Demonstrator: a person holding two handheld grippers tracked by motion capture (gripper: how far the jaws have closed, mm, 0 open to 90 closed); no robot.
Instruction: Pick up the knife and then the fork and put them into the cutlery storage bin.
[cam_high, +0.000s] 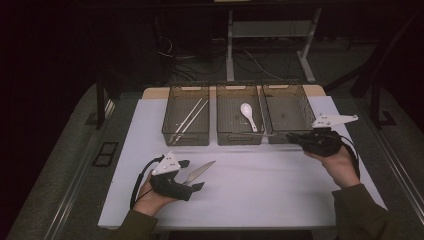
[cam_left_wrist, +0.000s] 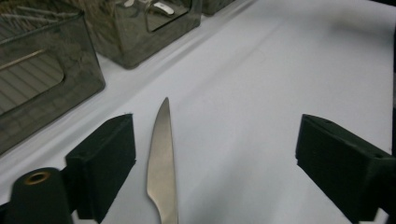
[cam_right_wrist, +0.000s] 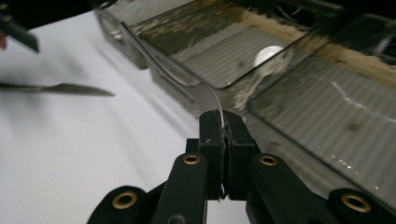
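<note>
The left gripper (cam_high: 191, 175) is standing with its jaws wide apart around the slim silver table knife (cam_left_wrist: 162, 163), which is lying flat on the white table (cam_high: 260, 185), untouched. Farther off, the right gripper (cam_right_wrist: 223, 122) is pinching a thin metal utensil (cam_right_wrist: 159, 60), perhaps a fork, beside three smoky transparent plastic bins (cam_high: 186, 116).

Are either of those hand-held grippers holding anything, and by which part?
The right hand-held gripper pinches a fork by its handle end. The left one holds nothing.
</note>
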